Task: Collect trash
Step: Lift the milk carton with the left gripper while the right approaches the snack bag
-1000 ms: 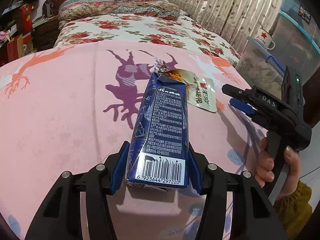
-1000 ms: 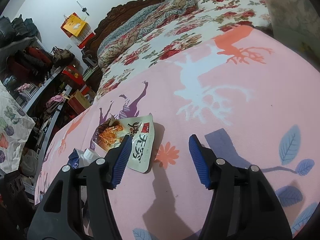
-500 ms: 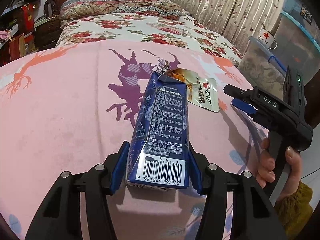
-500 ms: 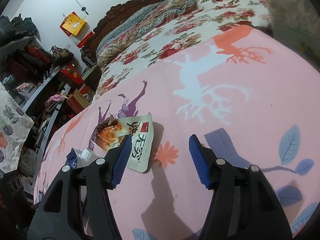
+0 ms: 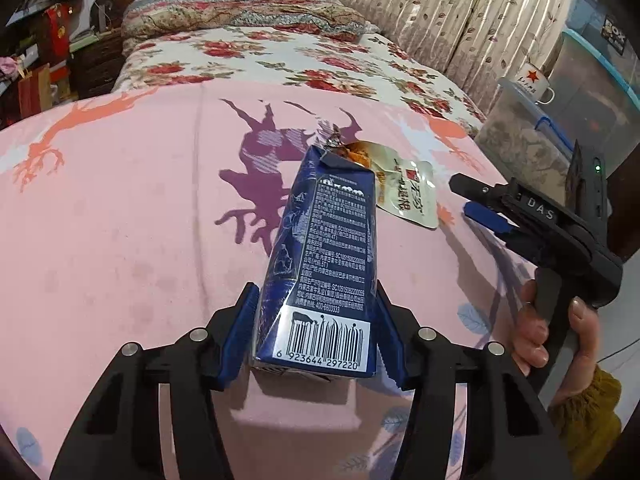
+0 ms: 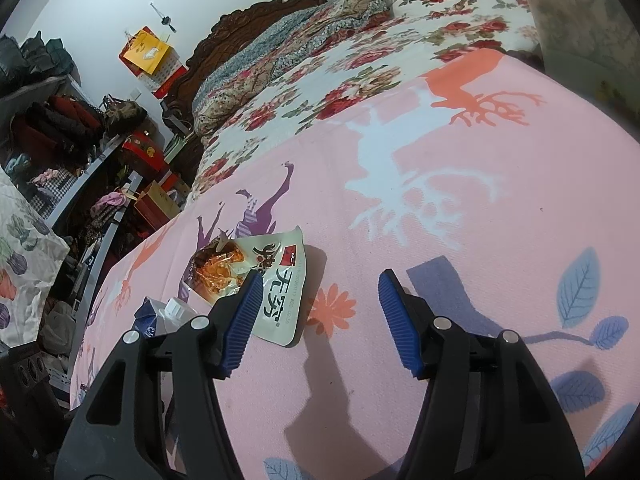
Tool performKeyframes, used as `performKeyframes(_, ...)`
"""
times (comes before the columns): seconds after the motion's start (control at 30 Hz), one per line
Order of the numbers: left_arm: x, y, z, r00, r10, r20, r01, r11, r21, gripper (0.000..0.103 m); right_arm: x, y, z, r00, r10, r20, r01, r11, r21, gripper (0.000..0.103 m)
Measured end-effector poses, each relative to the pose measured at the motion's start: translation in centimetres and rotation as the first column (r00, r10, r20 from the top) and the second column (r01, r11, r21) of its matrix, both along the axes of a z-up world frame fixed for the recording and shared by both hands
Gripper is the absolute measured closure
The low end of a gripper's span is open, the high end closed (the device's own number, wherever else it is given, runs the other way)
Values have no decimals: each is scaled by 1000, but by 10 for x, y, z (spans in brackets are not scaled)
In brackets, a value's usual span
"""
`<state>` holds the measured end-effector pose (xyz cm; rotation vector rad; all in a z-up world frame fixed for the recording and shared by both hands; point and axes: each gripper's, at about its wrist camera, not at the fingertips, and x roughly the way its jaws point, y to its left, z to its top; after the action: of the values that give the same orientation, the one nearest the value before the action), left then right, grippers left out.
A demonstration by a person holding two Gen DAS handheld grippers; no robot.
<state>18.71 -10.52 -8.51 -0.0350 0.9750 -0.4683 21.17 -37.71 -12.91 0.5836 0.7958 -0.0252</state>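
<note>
A dark blue drink carton [image 5: 324, 264], torn open at its far end and barcode toward me, sticks out over the pink bedspread [image 5: 120, 220]. My left gripper [image 5: 315, 286] is shut on the carton's base, with a blue pad on each side. Just beyond the carton lies an opened white snack packet [image 5: 404, 196] with an orange picture. In the right wrist view my right gripper [image 6: 320, 280] stands open over the bedspread with nothing between its fingers. The packet [image 6: 276, 280] lies just past its left finger. The carton's white cap [image 6: 176, 306] shows at lower left.
A person's hand [image 5: 560, 328] holds the right gripper [image 5: 464, 194] at the bed's right edge. A floral quilt [image 5: 260, 56] and pillows lie toward the headboard. Clear storage bins [image 5: 532, 136] with a mug [image 5: 532, 82] stand at the right. Cluttered shelves [image 6: 60, 140] line the left.
</note>
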Motion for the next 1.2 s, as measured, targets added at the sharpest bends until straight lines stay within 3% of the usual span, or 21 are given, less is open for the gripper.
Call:
performKeyframes(0.43,8,16,1,998,60,-19,-61,998,-22,51,3,3,-2,1000,17,-22,-17,1000,-2,41)
performKeyframes(0.57,9,17,0,998,58,-24,-58,998,-25,51,7,0,-4,999,48,-17,-47,997,58,33)
performKeyframes(0.73,11,18,0,998,57,-29,-58,998,-33,51,10,-6,-6,999,46,-12,-45,993,110,33)
performKeyframes(1.0,10,17,0,998,54,-21,-55,998,-27,51,44,12,-1,993,101,-64,-98,994,45,35)
performKeyframes(1.03,10,17,0,998,54,-21,-55,998,-27,51,49,15,-2,992,107,-71,-105,994,38,44)
performKeyframes(1.07,10,17,0,998,54,-21,-55,998,-28,51,53,17,-4,989,122,-80,-119,992,47,66)
performKeyframes(1.1,10,16,1,998,54,-21,-54,998,-29,51,57,20,-8,984,146,-99,-140,988,67,77)
performKeyframes(1.2,10,16,0,998,54,-22,-55,998,-29,51,54,31,-7,981,170,-93,-163,983,78,90)
